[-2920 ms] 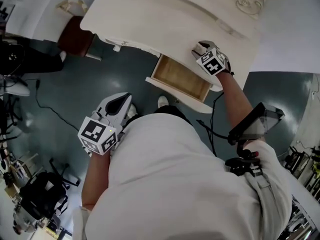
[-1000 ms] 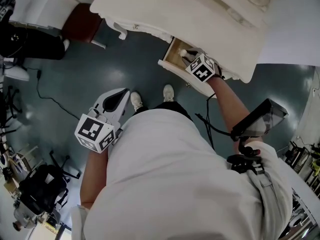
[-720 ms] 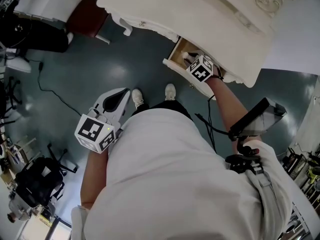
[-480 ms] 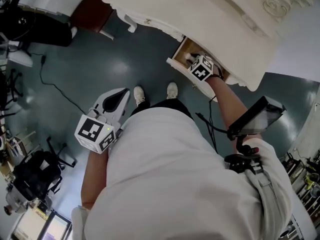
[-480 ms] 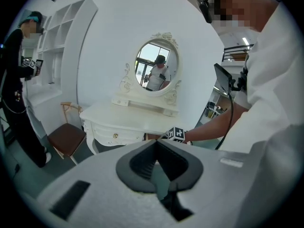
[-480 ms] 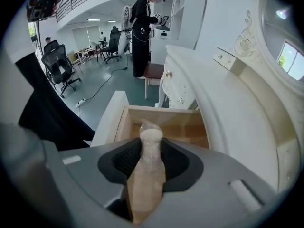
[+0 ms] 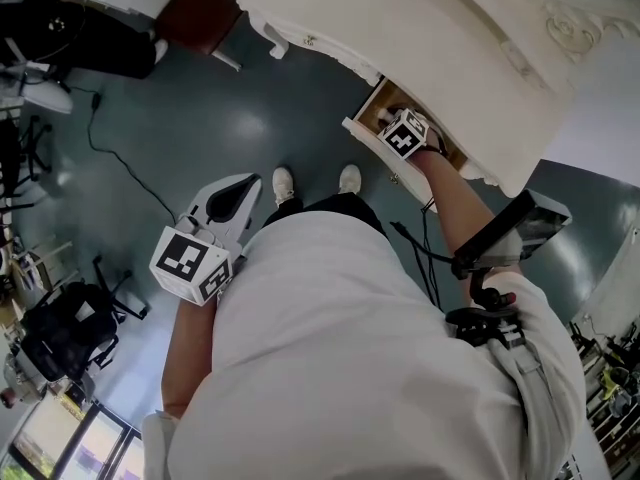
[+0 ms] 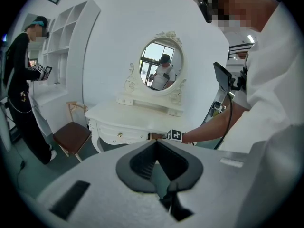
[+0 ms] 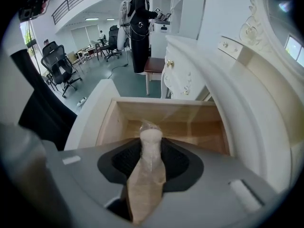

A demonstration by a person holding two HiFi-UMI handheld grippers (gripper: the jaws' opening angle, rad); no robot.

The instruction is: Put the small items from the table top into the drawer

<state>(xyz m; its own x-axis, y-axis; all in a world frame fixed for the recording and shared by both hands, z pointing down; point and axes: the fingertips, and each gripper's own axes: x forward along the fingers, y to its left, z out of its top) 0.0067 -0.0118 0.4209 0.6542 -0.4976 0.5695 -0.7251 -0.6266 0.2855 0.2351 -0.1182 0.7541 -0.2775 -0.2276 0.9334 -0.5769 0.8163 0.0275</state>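
Right tongs (image 7: 392, 120) reach down into the open drawer (image 7: 370, 106) in the head view, tips inside the box, under the front edge of the table (image 7: 430, 28). Left tongs (image 7: 243, 192) hang by my hip over the floor, well apart from the drawer, so the right hand is clearly the nearer one. I can't make out what the right tongs carry from up here.

From the left gripper view, the left tongs (image 8: 155, 144) are pressed together at the tips with nothing between them. Past them I see the table (image 8: 123, 117) and my other arm reaching in at its front.

From the right gripper view, the right tongs (image 9: 151, 146) pinch a packet (image 9: 146, 184), clear wrap with a white end and a tan body. They stand only as far apart as the packet is thick. Its long axis runs along the jaws, white end poking out past the tips toward the drawer (image 9: 194, 129). The wooden floor lies straight ahead of that end, with the drawer walls on each side, so I judge the packet sits over the drawer and not yet on its floor. Letting go should drop it inside.
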